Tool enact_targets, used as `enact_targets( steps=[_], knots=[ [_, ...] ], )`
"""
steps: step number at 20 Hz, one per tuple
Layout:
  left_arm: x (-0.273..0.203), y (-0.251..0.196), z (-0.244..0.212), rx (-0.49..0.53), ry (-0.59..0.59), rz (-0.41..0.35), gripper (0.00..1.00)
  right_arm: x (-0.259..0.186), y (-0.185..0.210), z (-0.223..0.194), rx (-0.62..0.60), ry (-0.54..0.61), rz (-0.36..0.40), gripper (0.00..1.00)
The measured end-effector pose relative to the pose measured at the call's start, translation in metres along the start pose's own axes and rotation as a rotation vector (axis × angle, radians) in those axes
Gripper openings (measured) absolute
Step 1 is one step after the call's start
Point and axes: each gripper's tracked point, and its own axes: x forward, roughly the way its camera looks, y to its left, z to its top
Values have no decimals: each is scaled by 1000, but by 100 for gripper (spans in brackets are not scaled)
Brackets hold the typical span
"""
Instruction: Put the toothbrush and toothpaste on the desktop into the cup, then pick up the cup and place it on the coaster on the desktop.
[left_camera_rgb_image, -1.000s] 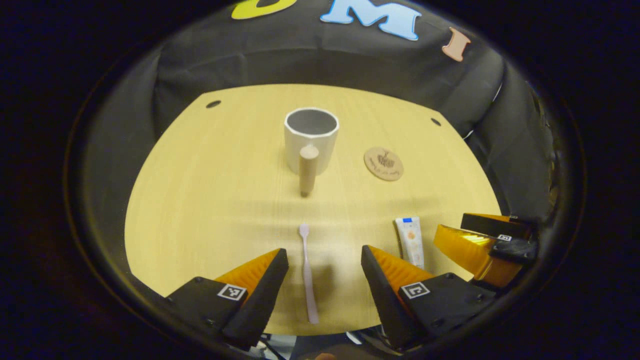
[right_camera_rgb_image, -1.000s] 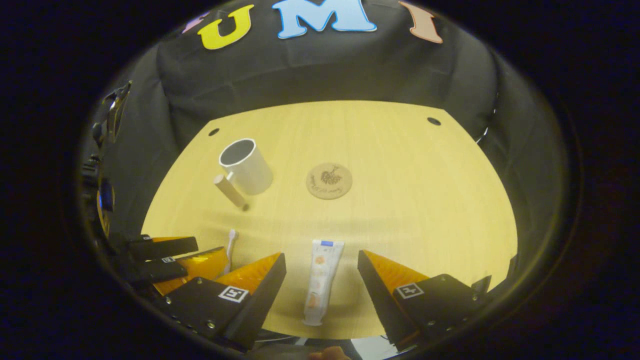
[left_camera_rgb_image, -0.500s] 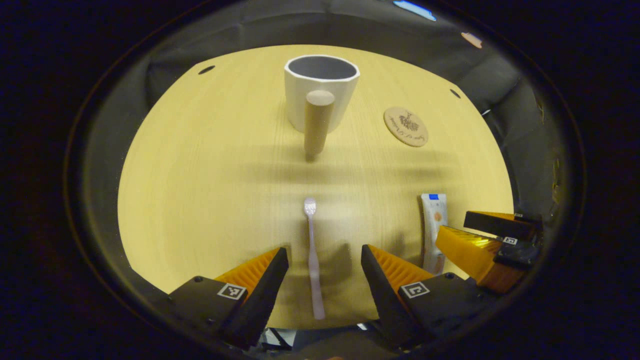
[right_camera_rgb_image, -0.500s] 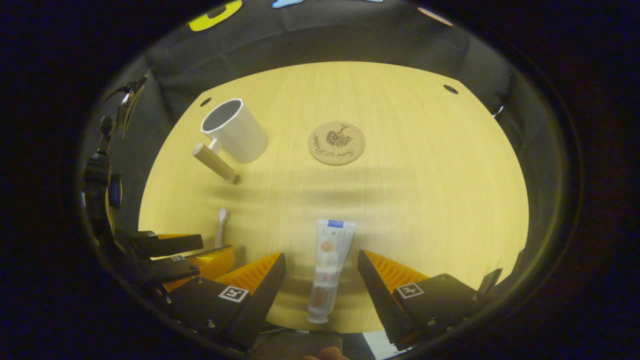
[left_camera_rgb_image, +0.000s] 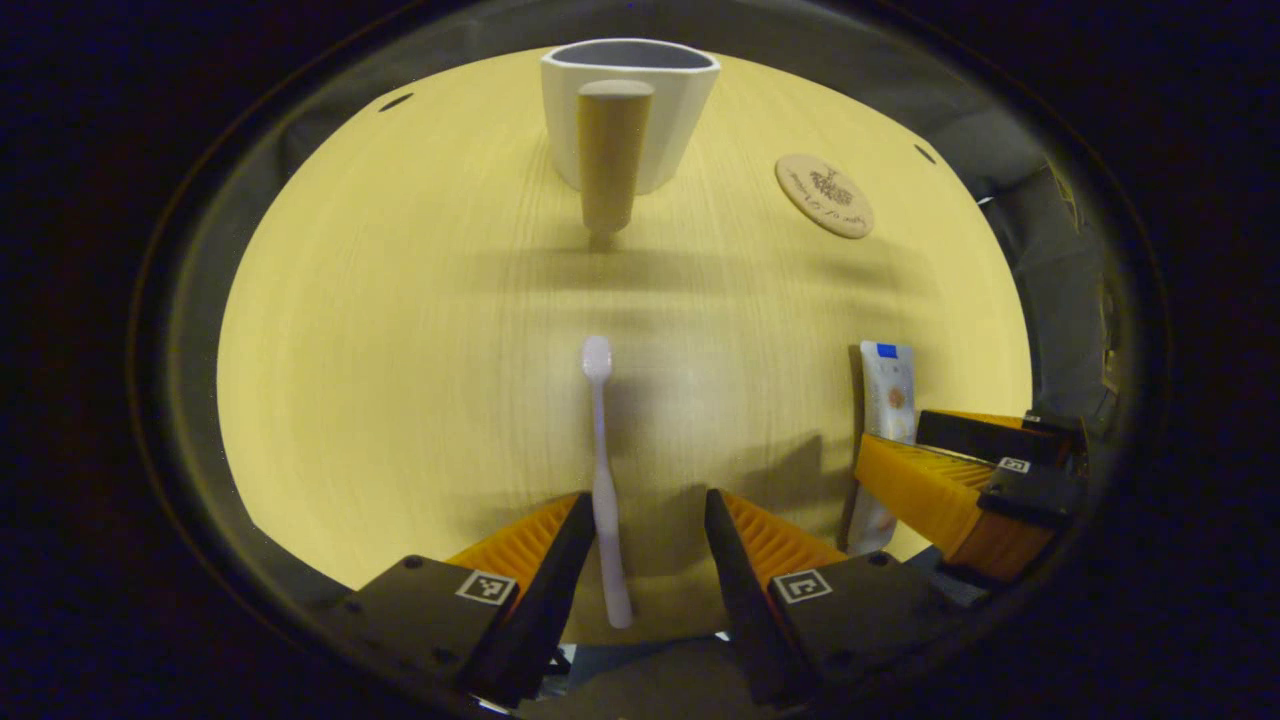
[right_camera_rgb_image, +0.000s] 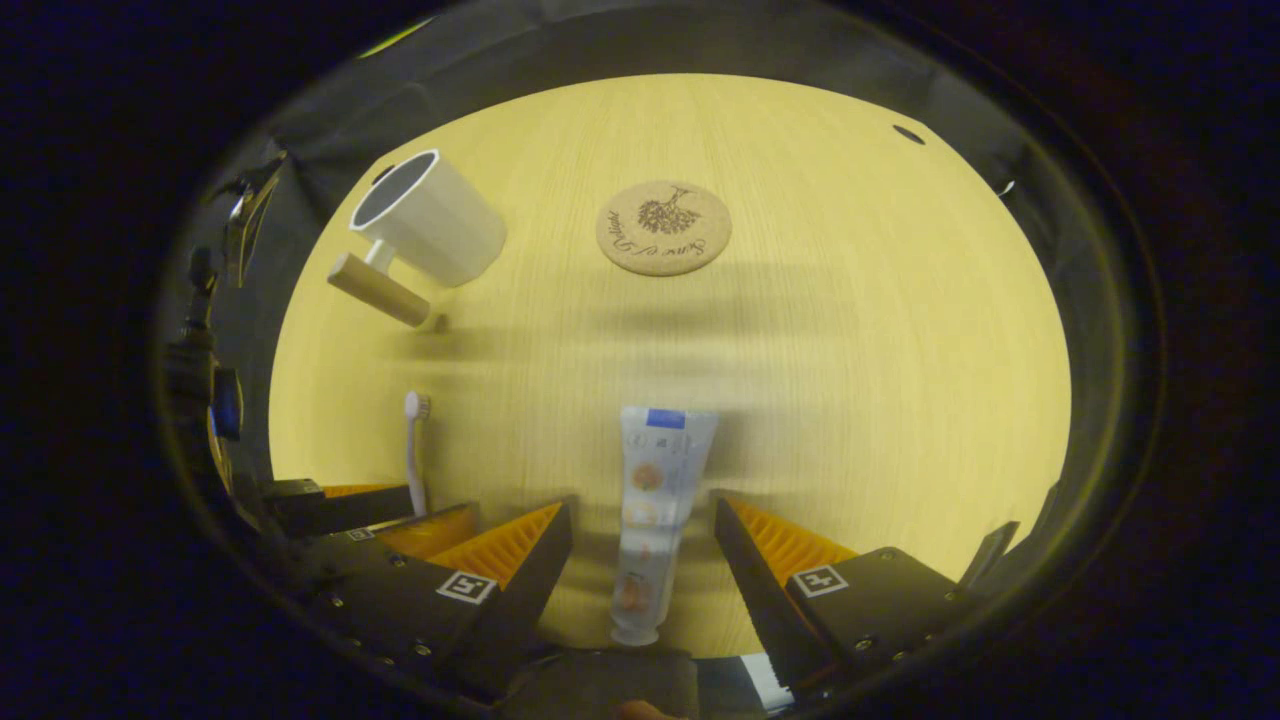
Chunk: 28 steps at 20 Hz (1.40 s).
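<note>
Nothing is sitting in the cup (left_camera_rgb_image: 630, 110) yet, and the coaster (right_camera_rgb_image: 663, 227) is lying bare. My left claw (left_camera_rgb_image: 645, 530) is straddling the toothbrush (left_camera_rgb_image: 603, 470) on the bench (left_camera_rgb_image: 400, 330), fingers narrow, one touching the handle, not clamping it. My right claw (right_camera_rgb_image: 642, 545) is gaping wide around the toothpaste (right_camera_rgb_image: 652, 500), which is lying flat. Both pickups, both drops and the cup move are waiting.
</note>
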Motion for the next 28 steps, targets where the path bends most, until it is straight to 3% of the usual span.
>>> enact_targets(
  steps=[3, 6, 9, 11, 12, 13, 14, 15, 16, 17, 18, 20, 22, 23, 28],
  knots=[
    [1, 5, 2, -12, 3, 15, 74, 5, 1, -3, 0, 25, 6, 92],
    [-1, 8, 2, -22, 1, 18, 51, 13, 0, -4, -6, 30, 1, 88],
    [-1, 12, 3, 6, -16, 44, 48, 13, -5, -2, -22, 21, -24, 75],
    [1, 12, 5, -1, -24, 54, 25, 13, -7, -4, -29, 29, -25, 61],
    [1, 13, 4, 4, -24, 48, 23, 15, -11, -5, -27, 31, -32, 61],
    [2, 13, 4, 3, -24, 43, 23, 24, -8, -6, 11, 39, -16, 48],
    [-1, 13, 7, 0, -27, 39, 23, 13, -7, -8, 23, 50, 4, 42],
    [0, 10, 6, -5, -31, 29, 29, 11, -7, -7, 24, 50, 12, 43],
    [0, 10, 5, 1, -38, 18, 22, 13, -7, -7, 38, 40, 21, 44],
    [1, 10, 5, 2, -44, 8, 22, 10, -6, -7, 70, 43, 35, 31],
    [0, 10, 5, -3, -55, -5, 16, 12, -3, -5, 86, 33, 60, 30],
    [-1, 9, 7, -10, -77, -43, 22, 12, -4, -5, 96, 30, 87, 31],
    [-1, 7, 7, -29, -100, -80, 11, 12, -1, -1, 136, 13, 127, 30],
    [-3, 8, 8, -36, -110, -86, 12, 12, 1, -3, 154, 23, 157, 21],
    [-20, 3, 14, -67, -205, -131, 11, 5, 0, 5, 208, -18, 215, 21]
  ],
)
